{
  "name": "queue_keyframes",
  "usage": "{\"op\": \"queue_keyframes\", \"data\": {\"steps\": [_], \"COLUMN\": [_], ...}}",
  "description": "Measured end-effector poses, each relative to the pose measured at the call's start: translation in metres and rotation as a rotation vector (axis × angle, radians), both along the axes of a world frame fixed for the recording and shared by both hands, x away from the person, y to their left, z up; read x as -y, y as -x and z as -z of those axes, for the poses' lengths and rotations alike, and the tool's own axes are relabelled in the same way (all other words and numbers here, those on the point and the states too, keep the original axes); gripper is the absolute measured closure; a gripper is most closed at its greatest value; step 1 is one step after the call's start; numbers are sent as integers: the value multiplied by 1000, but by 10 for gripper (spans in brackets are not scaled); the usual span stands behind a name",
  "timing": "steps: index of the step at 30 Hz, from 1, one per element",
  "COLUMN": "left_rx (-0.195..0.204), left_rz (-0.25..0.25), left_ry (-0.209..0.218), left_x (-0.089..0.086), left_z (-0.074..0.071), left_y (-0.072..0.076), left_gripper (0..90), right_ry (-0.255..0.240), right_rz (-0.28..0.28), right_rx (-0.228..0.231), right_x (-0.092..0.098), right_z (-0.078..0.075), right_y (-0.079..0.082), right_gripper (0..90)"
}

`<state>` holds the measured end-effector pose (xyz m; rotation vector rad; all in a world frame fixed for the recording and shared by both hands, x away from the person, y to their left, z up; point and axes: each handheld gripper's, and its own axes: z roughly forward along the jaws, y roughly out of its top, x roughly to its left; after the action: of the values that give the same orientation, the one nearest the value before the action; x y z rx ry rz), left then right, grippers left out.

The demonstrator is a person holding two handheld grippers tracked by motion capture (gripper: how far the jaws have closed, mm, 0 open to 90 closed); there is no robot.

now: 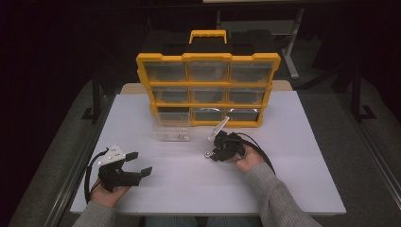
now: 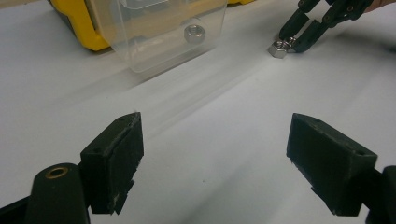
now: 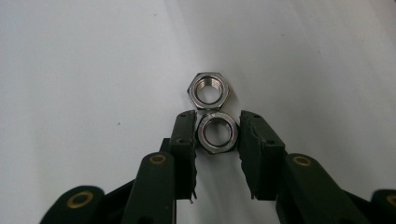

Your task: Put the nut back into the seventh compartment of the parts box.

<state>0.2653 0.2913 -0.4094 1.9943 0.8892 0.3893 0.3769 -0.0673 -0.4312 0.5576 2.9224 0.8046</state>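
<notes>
White table [image 1: 293, 179]: yellow organizer [image 1: 208, 90], clear drawer [image 1: 172, 134], two hex nuts [image 3: 210, 88].

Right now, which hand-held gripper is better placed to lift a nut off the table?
The right hand-held gripper: its jaws already flank one nut. The left hand-held gripper sits open, far away.

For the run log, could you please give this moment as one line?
right claw: closed around nut | second nut: touching ahead | left claw: open | clear bin: on table
</notes>
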Motion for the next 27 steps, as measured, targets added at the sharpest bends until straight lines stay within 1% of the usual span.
{"op": "queue_keyframes", "data": {"steps": [1,3,7,9,13,16,17,18,20,22,23,24,26,27], "left_rx": [1,0,3,4,1,0,-2,-4,0,2,3,3,1,-1], "left_rz": [0,0,1,-1,-2,0,0,-2,-1,2,4,4,2,-2], "left_ry": [1,1,-4,0,-1,-6,-6,-1,0,-3,-7,-6,-1,2], "left_x": [0,0,0,0,-1,-1,-1,-1,0,0,0,0,0,0], "left_z": [0,0,0,0,0,0,-1,-1,-1,-1,-1,-1,-1,-1], "left_y": [0,0,0,0,0,0,0,0,0,0,0,0,0,0], "left_gripper": [184,184,184,184,184,183,183,183,183,183,183,183,183,183], "right_ry": [3,-10,-13,-18,-42,-72,-80,-91,-104,-125,-125,-133,-152,-161], "right_rz": [3,5,7,6,9,17,22,22,16,15,19,16,15,16], "right_rx": [-2,-19,-27,-35,-60,-80,-79,-92,-86,-90,-89,-82,-84,-77], "right_x": [1,2,3,3,7,10,11,12,13,14,14,15,15,15], "right_z": [0,0,0,0,1,-1,-3,-4,-8,-14,-17,-20,-26,-29], "right_y": [0,-1,-2,-3,-6,-7,-8,-8,-10,-12,-12,-13,-15,-16], "right_gripper": [687,687,689,689,690,690,690,690,690,689,690,690,690,690]}}
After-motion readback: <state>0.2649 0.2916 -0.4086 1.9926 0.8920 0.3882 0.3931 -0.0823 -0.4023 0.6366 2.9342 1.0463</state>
